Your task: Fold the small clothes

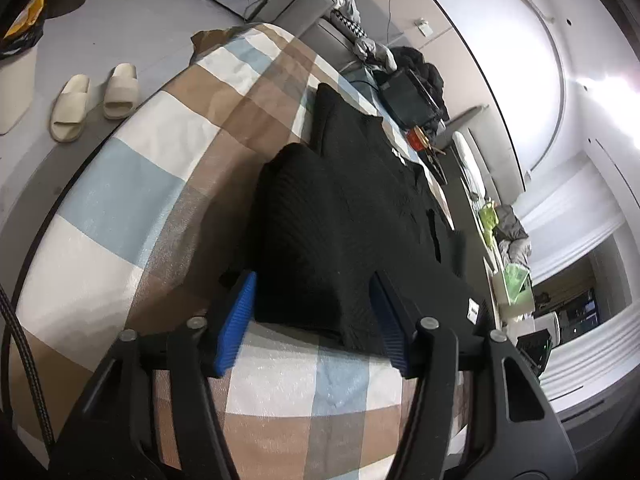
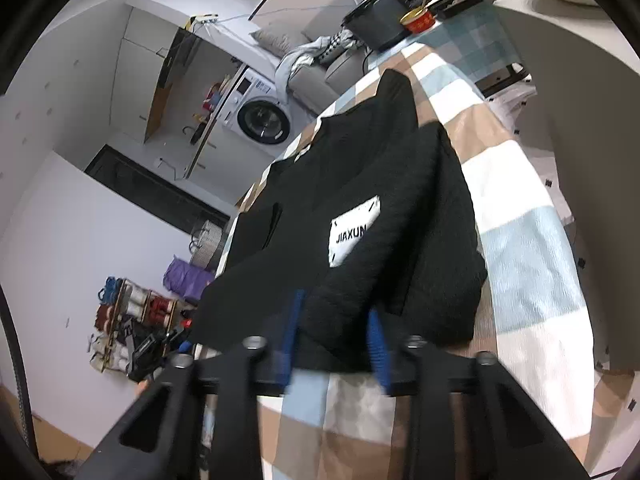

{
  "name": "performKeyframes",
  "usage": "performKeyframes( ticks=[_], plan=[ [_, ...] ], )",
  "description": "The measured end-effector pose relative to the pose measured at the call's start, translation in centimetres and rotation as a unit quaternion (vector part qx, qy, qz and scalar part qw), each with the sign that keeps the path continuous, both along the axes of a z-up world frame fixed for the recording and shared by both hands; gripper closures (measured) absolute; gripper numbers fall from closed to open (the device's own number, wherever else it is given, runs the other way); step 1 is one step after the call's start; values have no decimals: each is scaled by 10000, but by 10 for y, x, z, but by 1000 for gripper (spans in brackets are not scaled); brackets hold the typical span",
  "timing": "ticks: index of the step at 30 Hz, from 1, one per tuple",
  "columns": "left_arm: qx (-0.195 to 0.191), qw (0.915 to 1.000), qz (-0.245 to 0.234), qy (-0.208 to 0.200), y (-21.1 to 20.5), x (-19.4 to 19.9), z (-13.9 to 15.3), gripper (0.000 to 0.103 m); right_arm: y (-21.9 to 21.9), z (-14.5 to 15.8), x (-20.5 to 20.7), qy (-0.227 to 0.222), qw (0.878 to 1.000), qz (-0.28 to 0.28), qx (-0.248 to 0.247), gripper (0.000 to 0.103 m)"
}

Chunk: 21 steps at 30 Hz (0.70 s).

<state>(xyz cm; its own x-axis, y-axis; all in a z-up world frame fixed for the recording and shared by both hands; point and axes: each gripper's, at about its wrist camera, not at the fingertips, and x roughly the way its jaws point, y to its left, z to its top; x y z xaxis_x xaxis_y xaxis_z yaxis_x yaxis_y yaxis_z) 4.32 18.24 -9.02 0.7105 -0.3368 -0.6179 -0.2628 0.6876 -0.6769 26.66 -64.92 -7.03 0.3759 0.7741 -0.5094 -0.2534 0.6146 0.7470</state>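
A black ribbed garment (image 1: 340,208) lies spread on a checked cloth-covered table (image 1: 120,184). In the right wrist view the same garment (image 2: 360,208) shows a white patch (image 2: 352,236) that reads JIAXUN. My left gripper (image 1: 312,312) is open, its blue pads either side of the garment's near edge. My right gripper (image 2: 336,332) is open more narrowly, its blue pads straddling the garment's near hem. Neither pair of pads is pressed together on the fabric.
A dark box (image 1: 408,100) and a red bowl (image 2: 418,22) sit at the table's far end. Two beige slippers (image 1: 94,100) lie on the floor. A washing machine (image 2: 260,112) and a shoe rack (image 2: 132,320) stand beyond the table edge.
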Motion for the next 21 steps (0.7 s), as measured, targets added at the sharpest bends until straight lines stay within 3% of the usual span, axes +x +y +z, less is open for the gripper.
performKeyframes(
  ticks=[1,4,6,12,17,21],
  plan=[
    [71,10000,30,-44,0,-1,1,72,1,2,0,-71,10000,-36,-48,85],
    [284,9992,13,-297,-1,-4,11,93,1,10,-1,-285,9995,-96,-25,91],
    [421,9979,42,-490,-2,-8,20,97,-2,14,-3,-378,9992,-160,4,92],
    [354,9943,53,-1008,-2,-15,49,97,-21,30,-8,-690,9961,-363,416,94],
    [283,9918,226,-1229,5,-22,62,97,-38,38,-13,-887,9908,-647,792,94],
    [283,9901,316,-1336,10,-18,66,98,-38,38,-9,-862,9898,-779,826,94]
  ],
)
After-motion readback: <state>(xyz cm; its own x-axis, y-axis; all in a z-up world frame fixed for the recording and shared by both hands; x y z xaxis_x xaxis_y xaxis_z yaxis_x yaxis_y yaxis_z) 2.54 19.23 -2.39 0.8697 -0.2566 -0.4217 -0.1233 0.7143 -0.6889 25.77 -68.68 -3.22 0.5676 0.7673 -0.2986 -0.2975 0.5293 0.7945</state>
